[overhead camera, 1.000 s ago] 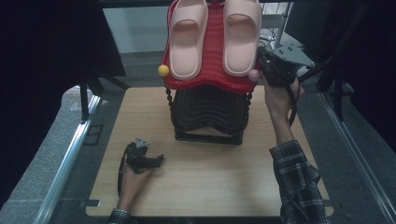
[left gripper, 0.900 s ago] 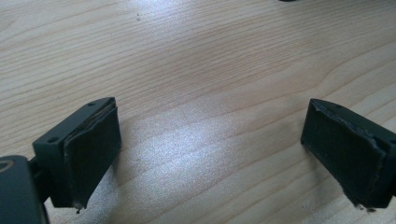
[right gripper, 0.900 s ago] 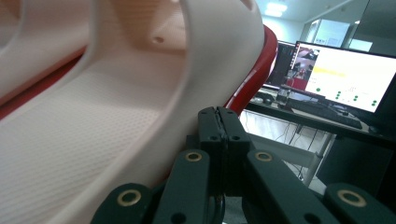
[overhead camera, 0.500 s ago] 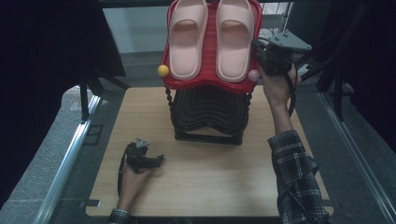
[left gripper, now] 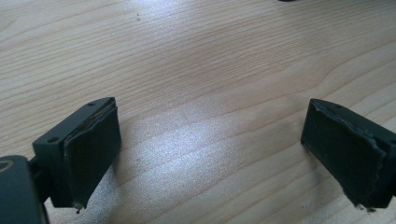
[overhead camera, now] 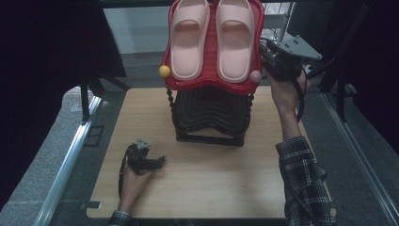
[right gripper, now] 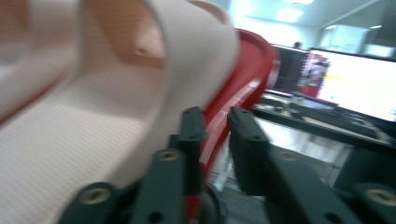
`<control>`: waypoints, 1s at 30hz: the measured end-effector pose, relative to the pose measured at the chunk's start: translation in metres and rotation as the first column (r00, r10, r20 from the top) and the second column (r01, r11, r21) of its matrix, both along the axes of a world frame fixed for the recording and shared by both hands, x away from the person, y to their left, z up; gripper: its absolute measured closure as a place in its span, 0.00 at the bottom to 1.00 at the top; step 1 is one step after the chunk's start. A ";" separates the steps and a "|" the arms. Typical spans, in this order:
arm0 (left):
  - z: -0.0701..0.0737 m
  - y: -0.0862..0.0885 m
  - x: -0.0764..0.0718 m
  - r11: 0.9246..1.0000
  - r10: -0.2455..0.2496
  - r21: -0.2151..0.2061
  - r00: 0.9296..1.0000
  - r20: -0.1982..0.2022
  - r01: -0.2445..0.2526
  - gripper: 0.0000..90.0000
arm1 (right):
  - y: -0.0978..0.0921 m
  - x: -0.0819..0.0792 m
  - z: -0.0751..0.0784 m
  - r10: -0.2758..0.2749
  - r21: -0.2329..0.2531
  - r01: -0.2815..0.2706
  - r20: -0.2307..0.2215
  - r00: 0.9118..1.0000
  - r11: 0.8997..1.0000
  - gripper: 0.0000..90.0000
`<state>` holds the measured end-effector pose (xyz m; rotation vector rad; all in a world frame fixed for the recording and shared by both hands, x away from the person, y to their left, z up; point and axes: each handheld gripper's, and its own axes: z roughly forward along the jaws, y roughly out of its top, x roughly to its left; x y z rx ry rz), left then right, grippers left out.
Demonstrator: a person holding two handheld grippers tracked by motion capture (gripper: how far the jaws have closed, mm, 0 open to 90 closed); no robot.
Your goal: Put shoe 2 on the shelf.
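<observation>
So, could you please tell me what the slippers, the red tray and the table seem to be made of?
Pink slippers: likely soft moulded foam or rubber, matte, finely textured footbed. Red tray: probably plastic, glossy ribbed surface; the right tongs clamp its rim. Table: pale wood or laminate, visible grain, slight sheen.

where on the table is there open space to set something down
Bare wood lies across the front of the table, between the left gripper and the plaid sleeve, and along the left side beside the black rack. The middle back is crowded by that rack, and the right gripper clamps the red tray.
</observation>
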<state>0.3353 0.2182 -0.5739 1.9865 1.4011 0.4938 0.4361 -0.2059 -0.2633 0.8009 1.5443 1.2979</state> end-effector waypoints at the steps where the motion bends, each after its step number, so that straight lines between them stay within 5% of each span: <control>1: 0.000 0.000 0.000 1.000 -0.002 0.003 1.000 0.001 0.002 0.05 | 0.000 0.000 0.000 0.000 0.000 0.000 0.000 1.000 1.000 0.69; 6: 0.000 0.000 0.000 1.000 0.002 -0.001 1.000 0.005 -0.002 0.05 | -0.023 0.000 -0.014 -0.073 0.029 0.073 -0.017 0.997 0.997 0.48; 13: 0.000 0.000 0.000 1.000 0.002 0.000 1.000 0.005 -0.002 0.05 | -0.042 -0.003 -0.034 -0.117 0.033 0.118 -0.040 0.992 0.992 0.36; 30: 0.000 0.000 0.000 1.000 0.002 0.000 1.000 0.005 -0.002 0.05 | -0.070 -0.020 -0.084 -0.070 0.039 0.077 -0.152 0.986 0.996 0.22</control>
